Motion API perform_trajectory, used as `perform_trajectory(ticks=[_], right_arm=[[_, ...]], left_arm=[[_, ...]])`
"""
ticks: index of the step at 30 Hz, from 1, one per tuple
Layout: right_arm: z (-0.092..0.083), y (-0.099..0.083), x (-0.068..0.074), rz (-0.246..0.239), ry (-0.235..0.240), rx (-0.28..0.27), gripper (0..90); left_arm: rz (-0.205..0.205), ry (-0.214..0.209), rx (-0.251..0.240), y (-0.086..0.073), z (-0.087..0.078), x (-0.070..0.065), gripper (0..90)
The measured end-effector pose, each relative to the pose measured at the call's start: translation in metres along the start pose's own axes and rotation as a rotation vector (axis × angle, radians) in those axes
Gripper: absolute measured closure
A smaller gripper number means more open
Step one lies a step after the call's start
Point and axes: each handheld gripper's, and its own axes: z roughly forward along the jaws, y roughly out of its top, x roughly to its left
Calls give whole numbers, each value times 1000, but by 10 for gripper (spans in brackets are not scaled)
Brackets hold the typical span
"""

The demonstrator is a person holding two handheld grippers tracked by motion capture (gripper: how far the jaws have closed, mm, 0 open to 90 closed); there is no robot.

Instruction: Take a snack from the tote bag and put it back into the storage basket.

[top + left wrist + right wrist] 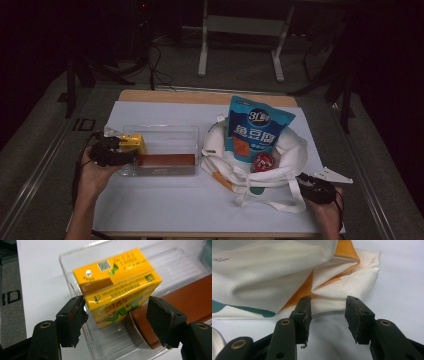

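We work on a white sheet point(165, 200) over a wooden table point(150, 95), in a dark room with grey floor. The left gripper point(116, 315) straddles the yellow drink carton point(117, 285) in the clear tray point(160, 132), right pad apart. Right gripper point(327, 317) gapes, empty, by the canvas tote bag point(274, 272).

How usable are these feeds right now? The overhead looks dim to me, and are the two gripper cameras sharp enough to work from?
High view: dim and soft, surroundings nearly black, the clear tray hard to outline. Left gripper view: bright and fairly sharp on the yellow carton, though the tray walls wash out against the white sheet. Right gripper view: evenly lit, weave of the white cloth bag crisp, near jaws slightly soft.
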Motion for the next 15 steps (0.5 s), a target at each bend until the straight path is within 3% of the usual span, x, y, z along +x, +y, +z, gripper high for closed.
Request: perform_trajectory(ticks=[11,15], right_arm=[[0,0,1,-2,1,5,558],[1,0,1,-4,1,4,558]], left_arm=[[25,-9,-65,7,-12,-1,279],[32,-19,-66,8,-13,-1,271]])
